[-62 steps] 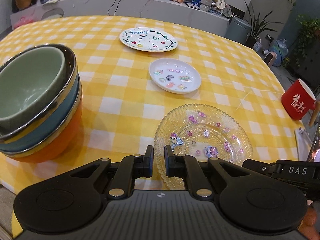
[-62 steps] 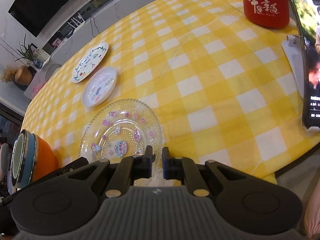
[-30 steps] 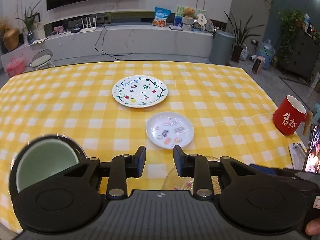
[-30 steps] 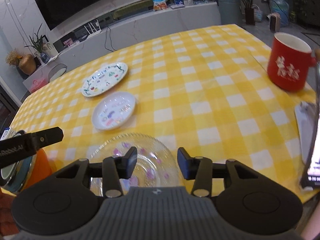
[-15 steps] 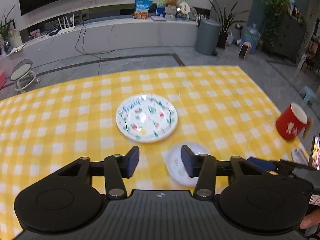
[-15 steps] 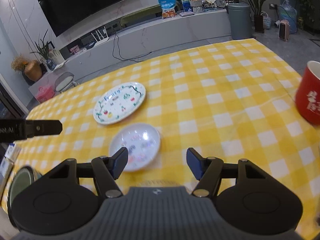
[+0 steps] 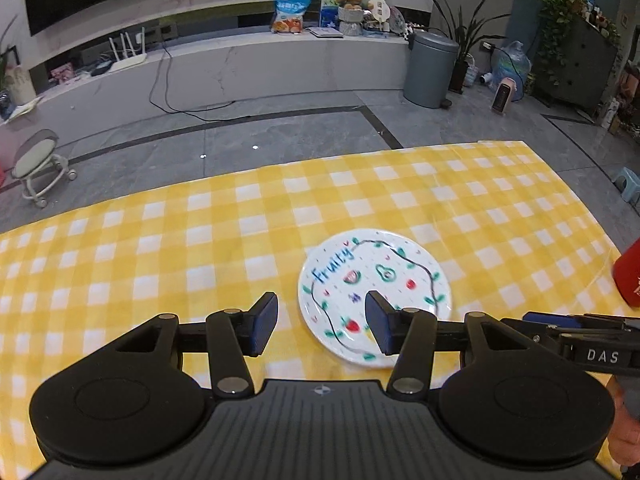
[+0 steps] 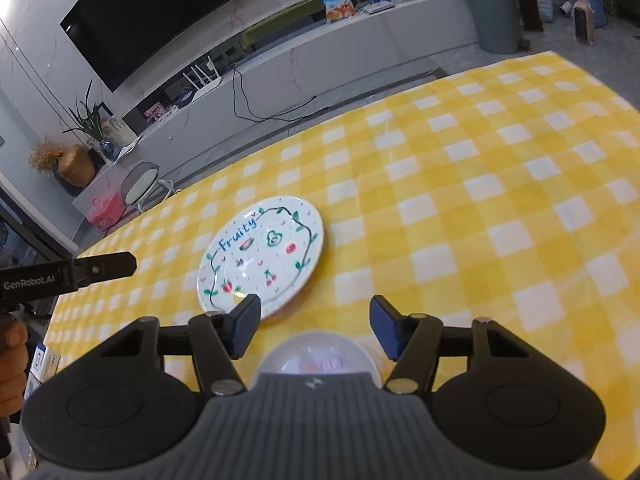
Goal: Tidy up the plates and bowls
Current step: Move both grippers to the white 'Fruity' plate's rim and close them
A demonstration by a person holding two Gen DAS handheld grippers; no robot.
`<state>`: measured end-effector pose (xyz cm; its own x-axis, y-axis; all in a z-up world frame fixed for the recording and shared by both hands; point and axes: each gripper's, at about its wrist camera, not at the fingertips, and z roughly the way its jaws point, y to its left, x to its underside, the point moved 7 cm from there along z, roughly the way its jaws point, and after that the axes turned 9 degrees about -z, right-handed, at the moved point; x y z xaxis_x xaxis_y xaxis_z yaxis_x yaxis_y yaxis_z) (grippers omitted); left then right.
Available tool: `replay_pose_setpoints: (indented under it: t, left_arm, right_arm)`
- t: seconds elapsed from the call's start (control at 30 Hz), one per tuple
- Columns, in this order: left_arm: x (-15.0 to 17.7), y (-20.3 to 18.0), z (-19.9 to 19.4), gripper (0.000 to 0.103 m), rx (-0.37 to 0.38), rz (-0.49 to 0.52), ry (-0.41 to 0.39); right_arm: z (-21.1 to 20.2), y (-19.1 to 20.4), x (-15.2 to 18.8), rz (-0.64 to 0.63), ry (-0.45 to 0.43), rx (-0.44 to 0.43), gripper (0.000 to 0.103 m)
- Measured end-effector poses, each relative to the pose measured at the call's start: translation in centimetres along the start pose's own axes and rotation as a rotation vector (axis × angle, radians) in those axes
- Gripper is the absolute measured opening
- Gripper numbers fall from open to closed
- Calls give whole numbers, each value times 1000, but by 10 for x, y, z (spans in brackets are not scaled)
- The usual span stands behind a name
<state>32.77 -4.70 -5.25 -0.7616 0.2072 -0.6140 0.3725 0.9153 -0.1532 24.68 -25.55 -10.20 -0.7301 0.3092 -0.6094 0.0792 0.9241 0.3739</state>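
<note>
A white plate with "Fruity" lettering and fruit drawings (image 7: 376, 280) (image 8: 260, 256) lies flat on the yellow checked tablecloth (image 7: 160, 264). My left gripper (image 7: 320, 326) hovers open just short of it, the plate's near left rim showing between its fingers, nothing held. My right gripper (image 8: 314, 328) is open with its jaws closing on nothing; the Fruity plate sits ahead to its left. A small white plate with stickers (image 8: 316, 354) peeks out beneath the right gripper's body. Each gripper shows in the other's view: the right gripper (image 7: 580, 340), the left gripper (image 8: 80, 272).
A red mug (image 7: 630, 276) stands at the table's right edge. The table's far edge (image 7: 320, 164) drops to a grey floor with a small stool (image 7: 38, 160), a grey bin (image 7: 430, 70) and a low white cabinet. A hand (image 8: 12, 360) holds the left gripper.
Both grippers have travelled forward over the table toward the Fruity plate. The bowl stack and glass plate have dropped out of view. Both pairs of jaws stand wider than at first.
</note>
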Motion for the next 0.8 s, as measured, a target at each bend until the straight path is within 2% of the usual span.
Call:
replay_pose_setpoints:
  t: [0.03,0.3,0.4,0.47,0.6,0.7,0.8]
  left_arm:
    - [-3,3,7,59,-4,0,2]
    - [2,22,71,59,51,-84,102]
    - [7,30,85,59,101,-136,138]
    - [8,34,89,58,115,-154,135]
    - [5,40,86,58,168,-155,109]
    - [5,42,86,49,184,-155,103]
    - [7,45,84,44,199,-155,91]
  right_arm:
    - [6,-1,-3,13,7,-2,53]
    - [49,-9,-19,72,39,3,42]
    - [58,-15,-19,97,40,-4,41]
    - [63,-18,-19,110,38,-23,33]
    - [68,-25,-20,168,19,-87,26]
    - [73,-29,-16,247,25,-156,19]
    - [74,-28,-13,267,16,-186,15]
